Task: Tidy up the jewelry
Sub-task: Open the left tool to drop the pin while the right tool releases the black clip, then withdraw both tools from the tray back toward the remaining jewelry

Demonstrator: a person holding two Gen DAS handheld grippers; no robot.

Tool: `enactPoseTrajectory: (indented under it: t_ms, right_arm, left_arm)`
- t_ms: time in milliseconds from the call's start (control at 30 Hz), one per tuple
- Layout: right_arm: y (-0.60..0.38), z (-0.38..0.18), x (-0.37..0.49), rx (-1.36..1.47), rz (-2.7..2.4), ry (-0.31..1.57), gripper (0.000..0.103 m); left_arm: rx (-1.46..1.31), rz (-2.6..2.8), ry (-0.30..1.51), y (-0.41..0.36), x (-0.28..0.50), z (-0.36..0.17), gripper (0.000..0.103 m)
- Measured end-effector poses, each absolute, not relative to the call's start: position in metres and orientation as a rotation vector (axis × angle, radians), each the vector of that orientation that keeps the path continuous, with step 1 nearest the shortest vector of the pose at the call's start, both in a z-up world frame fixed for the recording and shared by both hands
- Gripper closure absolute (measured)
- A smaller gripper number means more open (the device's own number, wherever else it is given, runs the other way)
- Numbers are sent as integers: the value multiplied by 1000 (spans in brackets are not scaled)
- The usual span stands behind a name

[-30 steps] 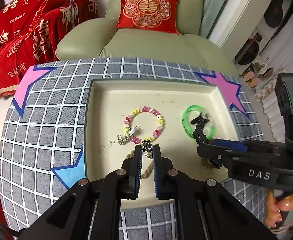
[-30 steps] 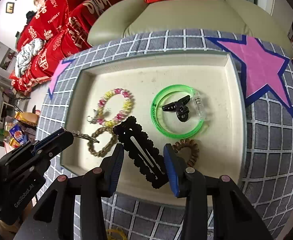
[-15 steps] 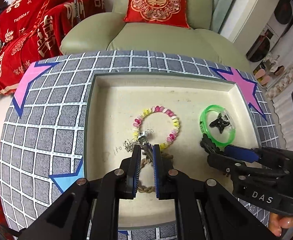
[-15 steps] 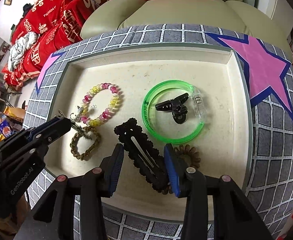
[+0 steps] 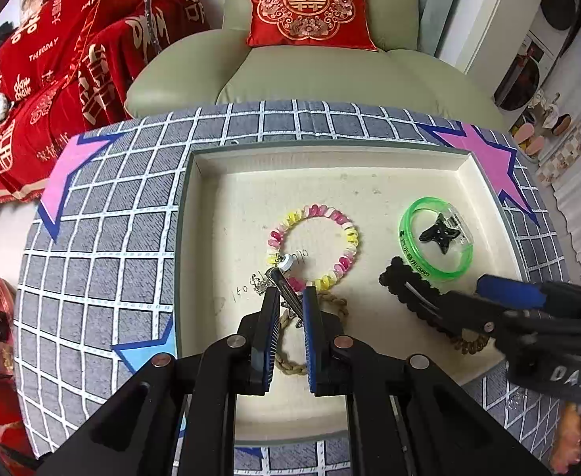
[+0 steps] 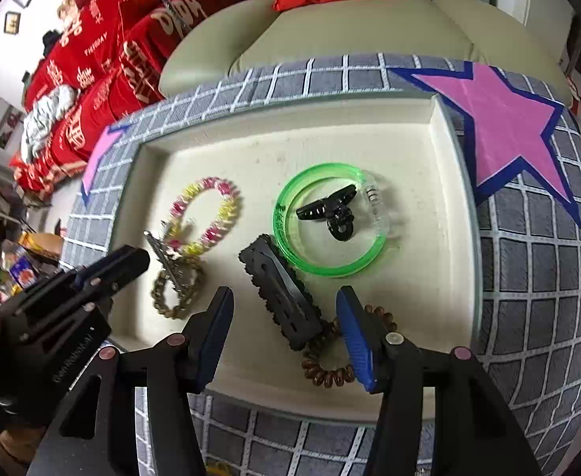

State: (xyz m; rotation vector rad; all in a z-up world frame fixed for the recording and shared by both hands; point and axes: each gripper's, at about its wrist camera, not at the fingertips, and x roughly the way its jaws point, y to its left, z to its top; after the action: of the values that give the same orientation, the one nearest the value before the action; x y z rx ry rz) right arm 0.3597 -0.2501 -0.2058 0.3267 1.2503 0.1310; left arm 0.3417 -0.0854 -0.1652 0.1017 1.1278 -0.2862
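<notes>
— My left tongs (image 5: 291, 304) are nearly closed around a silver hair clip (image 5: 286, 286), over the brown bracelet (image 5: 290, 351) in the tray (image 5: 369, 158).

— And the right tongs (image 6: 284, 313)?

— Wide apart, straddling the black hair clip (image 6: 282, 297).

Black jaws, ribbed blue pads (image 5: 271, 327)

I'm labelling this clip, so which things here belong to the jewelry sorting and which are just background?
Job:
tray
bead bracelet
silver clip
braided bracelet
green bangle
claw clip
black barrette
coil tie

Background:
armchair
cushion
red blankets
</notes>
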Motion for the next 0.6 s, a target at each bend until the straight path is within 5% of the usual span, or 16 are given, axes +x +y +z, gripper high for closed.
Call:
enactPoseTrajectory:
  t_ms: [100,433,467,533,600]
  right_arm:
    - [-255,-196,354,365,128,1230,35]
    - [-264,-170,322,438,102,1180,31]
    - [-265,-167,315,441,96,1176,31]
    - [-266,-163,305,440,90,1173,31]
    - [-267,-159,292,449,80,1171,31]
  left_arm:
    - [110,-280,1107,-85,337,-157,84]
    - [97,-321,1089,-80,309,-133,84]
    - [93,-323,1089,-79,305,-132,79]
    - [76,-332,1089,-75,295,-128,10]
    - [59,-328,1048,-68,281,-119,7]
